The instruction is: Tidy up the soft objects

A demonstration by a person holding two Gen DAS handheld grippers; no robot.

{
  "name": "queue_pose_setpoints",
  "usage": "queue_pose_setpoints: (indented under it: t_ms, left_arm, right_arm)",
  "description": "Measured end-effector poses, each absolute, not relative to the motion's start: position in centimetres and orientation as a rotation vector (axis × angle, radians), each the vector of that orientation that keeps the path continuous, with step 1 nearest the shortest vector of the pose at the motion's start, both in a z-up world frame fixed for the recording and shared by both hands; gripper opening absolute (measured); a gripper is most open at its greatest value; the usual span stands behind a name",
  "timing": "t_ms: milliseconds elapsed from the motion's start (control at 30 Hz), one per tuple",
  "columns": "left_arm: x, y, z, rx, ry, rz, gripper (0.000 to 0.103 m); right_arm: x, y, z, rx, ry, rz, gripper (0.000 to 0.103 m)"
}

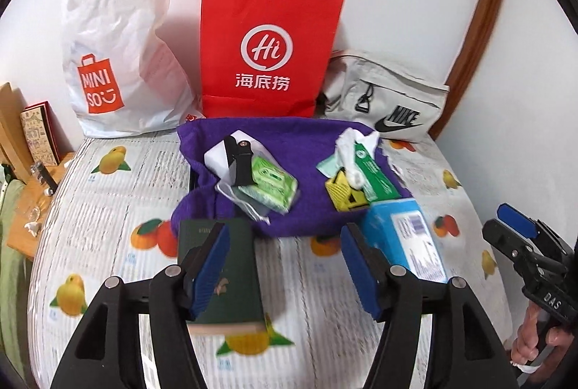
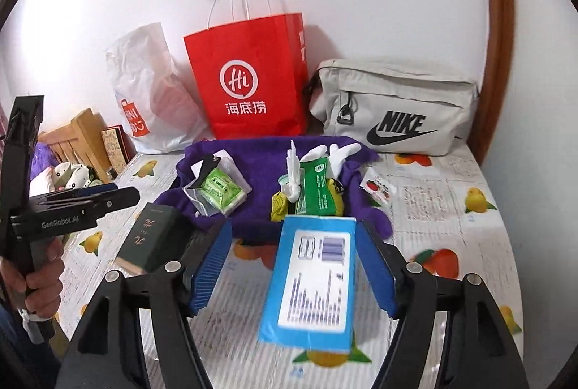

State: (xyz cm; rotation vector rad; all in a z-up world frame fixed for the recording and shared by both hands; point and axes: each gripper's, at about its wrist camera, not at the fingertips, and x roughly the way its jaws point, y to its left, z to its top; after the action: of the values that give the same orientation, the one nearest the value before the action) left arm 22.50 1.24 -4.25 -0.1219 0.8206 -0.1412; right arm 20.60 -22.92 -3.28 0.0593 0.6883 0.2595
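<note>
A purple towel lies spread on the fruit-print cloth. On it rest a green tissue pack, a green wipes pack with white tissue sticking out, and a small yellow item. My left gripper is open; a dark green book lies below it by the left pad, far from the right pad. My right gripper is open over a blue box, with gaps on both sides.
Against the wall stand a white Miniso plastic bag, a red paper bag and a grey Nike bag. Wooden furniture with small items flanks the left edge. A fruit sticker card lies right of the towel.
</note>
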Motion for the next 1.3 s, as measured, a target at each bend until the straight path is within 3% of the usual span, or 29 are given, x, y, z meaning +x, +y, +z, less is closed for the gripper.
queue_pose_setpoints:
  t_ms: [333,500,767,1200,1300]
  left_arm:
    - [23.5,1.8,-6.1,-0.126,0.854,-0.077,0.066]
    - [26.3,2.4,-7.2,-0.105,0.854,-0.032,0.066]
    - [31.1,4.4,-9.4,-0.112,0.893,0.018,0.066]
    - [33.6,6.4,-11.0,-0.135,0.923,0.038,0.066]
    - [33.6,6.6,-10.9,-0.13,0.919,0.042,0.066]
  right_arm:
    - [22.5,-26.5,-5.4,0.037,0.686,0.179,0.07]
    - [28.0,-28.0,-8.6,-0.047,0.725,0.143,0.056]
    - [36.4,-29.4,-14.0,-0.161,0.835,0.185,0.052]
    - [42.2,-28.9,-18.1,-0.271,0.933,0.27,0.052]
    - [42.9,-29.2,-19.1,-0.24,0.951,0.288,0.045]
